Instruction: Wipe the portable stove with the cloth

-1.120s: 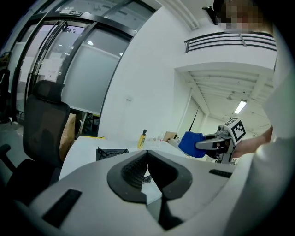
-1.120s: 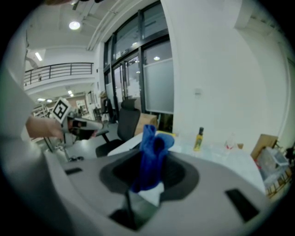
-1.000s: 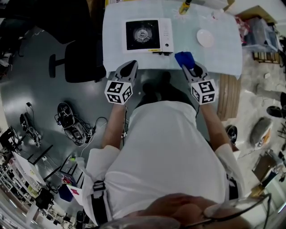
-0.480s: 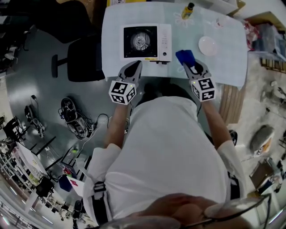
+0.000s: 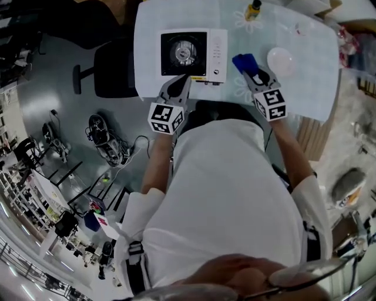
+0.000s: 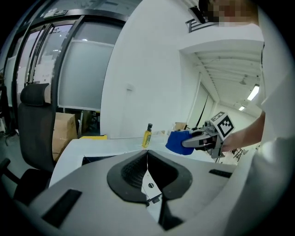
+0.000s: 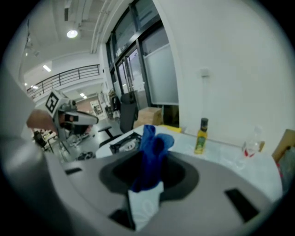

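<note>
The blue cloth (image 7: 152, 138) is clamped in the right gripper (image 7: 148, 168), bunched between the jaws and sticking out ahead of them. The jaws of the left gripper (image 6: 147, 154) are pressed together, with nothing between them. The stove (image 5: 192, 53) is seen on the table (image 5: 294, 88) just ahead of the left gripper and to the left of the right one. A bottle (image 5: 254, 9) is stood well ahead of the right gripper, and a plate (image 5: 280, 59) is set just to its right.
</note>
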### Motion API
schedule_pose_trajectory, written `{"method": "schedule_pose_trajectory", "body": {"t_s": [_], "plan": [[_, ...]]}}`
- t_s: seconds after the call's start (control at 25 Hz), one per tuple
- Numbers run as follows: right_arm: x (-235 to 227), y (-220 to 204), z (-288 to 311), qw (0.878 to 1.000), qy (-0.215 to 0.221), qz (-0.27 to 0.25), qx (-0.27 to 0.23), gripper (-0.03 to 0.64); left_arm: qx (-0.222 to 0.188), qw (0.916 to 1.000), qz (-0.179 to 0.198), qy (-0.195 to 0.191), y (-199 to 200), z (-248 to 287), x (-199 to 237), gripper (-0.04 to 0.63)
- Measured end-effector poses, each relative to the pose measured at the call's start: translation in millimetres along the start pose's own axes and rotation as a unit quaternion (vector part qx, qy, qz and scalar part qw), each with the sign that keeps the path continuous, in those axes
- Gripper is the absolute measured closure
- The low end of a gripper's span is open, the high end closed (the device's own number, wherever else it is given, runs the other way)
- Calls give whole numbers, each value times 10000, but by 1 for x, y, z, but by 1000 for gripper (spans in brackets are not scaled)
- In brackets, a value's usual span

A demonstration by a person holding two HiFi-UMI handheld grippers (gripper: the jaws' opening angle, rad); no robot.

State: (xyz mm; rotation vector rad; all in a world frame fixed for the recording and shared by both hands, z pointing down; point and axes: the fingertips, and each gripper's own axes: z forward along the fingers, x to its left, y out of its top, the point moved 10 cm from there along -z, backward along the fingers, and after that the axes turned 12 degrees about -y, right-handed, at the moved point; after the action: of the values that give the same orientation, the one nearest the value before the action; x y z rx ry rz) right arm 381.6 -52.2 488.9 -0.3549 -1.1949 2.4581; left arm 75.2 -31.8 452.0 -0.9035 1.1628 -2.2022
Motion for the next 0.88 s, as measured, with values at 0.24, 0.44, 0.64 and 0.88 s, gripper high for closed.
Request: {"method": "schedule_pose_trajectory", "body": {"t_s": [0.24, 0.44, 0.64, 0.88], "plan": [[-34, -18, 42, 9997, -1, -67, 242, 486, 234, 9996, -119, -43, -6, 27, -6, 563], [-51, -26, 85, 9994, 71, -172, 276, 485, 316, 9986, -431, 1, -12, 38, 2, 563], [-68, -37, 124, 9990, 79, -230, 382, 486, 713, 9970, -289, 0, -17, 53, 4, 563], [-73, -44, 172, 9985, 43, -353, 424, 485, 851, 9954, -438, -74, -8, 63, 4, 563]]}}
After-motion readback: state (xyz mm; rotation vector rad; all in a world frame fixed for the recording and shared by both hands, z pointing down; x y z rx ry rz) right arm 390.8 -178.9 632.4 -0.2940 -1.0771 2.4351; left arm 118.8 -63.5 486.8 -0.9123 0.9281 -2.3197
